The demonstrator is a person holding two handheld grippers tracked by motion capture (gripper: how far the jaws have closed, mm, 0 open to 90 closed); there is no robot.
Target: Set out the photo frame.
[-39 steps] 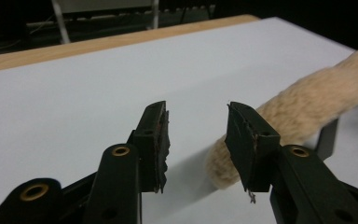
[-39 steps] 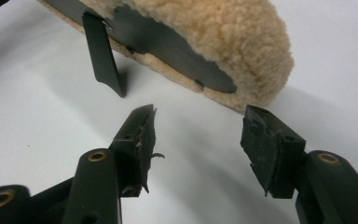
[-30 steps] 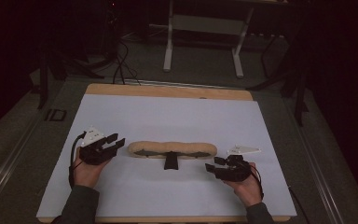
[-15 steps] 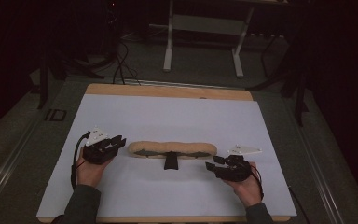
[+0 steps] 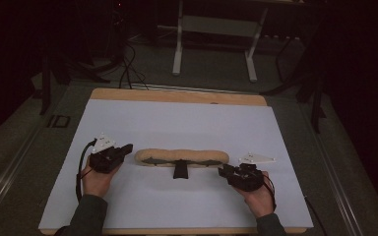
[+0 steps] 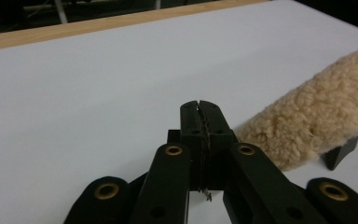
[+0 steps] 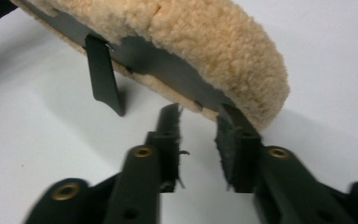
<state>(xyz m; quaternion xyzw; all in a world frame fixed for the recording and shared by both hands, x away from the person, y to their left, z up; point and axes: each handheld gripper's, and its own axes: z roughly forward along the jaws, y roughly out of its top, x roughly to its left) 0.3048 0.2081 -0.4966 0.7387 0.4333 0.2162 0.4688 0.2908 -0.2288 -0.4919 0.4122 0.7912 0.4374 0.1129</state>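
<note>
Left gripper: the left gripper (image 6: 199,122) has its jaws pressed flat together with nothing between them; they have just been closing. It points toward the left end of the fleece pad (image 6: 318,122), just beside it, with no contact that I can see.
Right gripper: the right gripper (image 7: 196,135) has its jaws apart with a clear gap and nothing clamped; they have just been closing. Its right jaw tip sits right at the pad's dark underside edge; whether it touches cannot be told.
Fleece pad: a long tan fleece pad (image 5: 181,156) lies crosswise near the middle of the white sheet (image 5: 177,123), between the two grippers. A dark strip runs along its near side, with a short black tab (image 5: 179,170) sticking out toward the person.
Containers: the pad lies bare on the sheet, in nothing.
Left hand: the left hand (image 5: 96,179) comes in from the bottom edge, resting low on the sheet, the gripper aimed right toward the pad.
Right hand: the right hand (image 5: 258,196) rests likewise, the gripper (image 5: 224,171) aimed left at the pad's right end.
High view: shows both sleeves, the wooden table edge (image 5: 177,96) beyond the sheet, and a grey plate on each gripper.
Gripper views: the left gripper view shows the woolly pile close up; the right gripper view shows the pad (image 7: 200,42) with its dark backing and tab (image 7: 103,74) seen from low down.
</note>
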